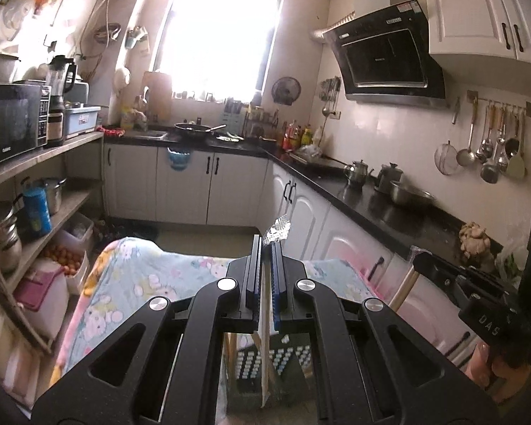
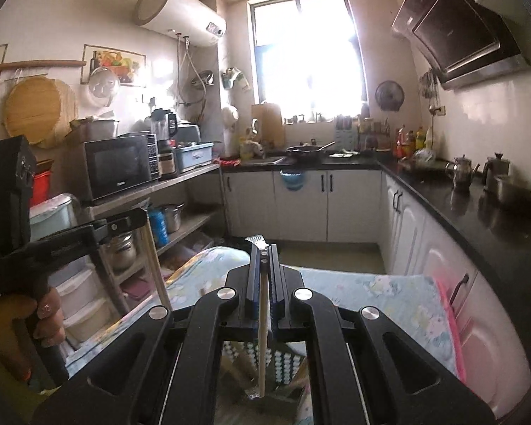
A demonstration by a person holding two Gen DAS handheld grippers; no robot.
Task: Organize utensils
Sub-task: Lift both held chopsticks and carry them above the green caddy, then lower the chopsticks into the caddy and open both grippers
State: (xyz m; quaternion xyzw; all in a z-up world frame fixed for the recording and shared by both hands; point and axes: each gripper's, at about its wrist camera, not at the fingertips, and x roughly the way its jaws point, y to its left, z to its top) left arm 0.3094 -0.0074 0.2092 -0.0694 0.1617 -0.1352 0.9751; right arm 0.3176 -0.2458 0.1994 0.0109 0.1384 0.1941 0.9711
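Above a floral cloth [image 1: 152, 276], two grippers, left gripper [image 1: 267, 248] and right gripper [image 2: 263, 253], jaws each clamped on one chopstick [image 2: 262, 336].

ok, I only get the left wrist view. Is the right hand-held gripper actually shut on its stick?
Observer: Yes. In the right wrist view the right hand-held gripper is shut on the right stick, a wooden one running down between its fingers.
Operator: Anything poking out the front?
Observer: A small silvery end sticks out past the fingertips. I can't tell what it is.
Operator: How does mine look from outside?
Observer: From the side, the left stick hangs well below the left hand-held gripper, slightly slanted.
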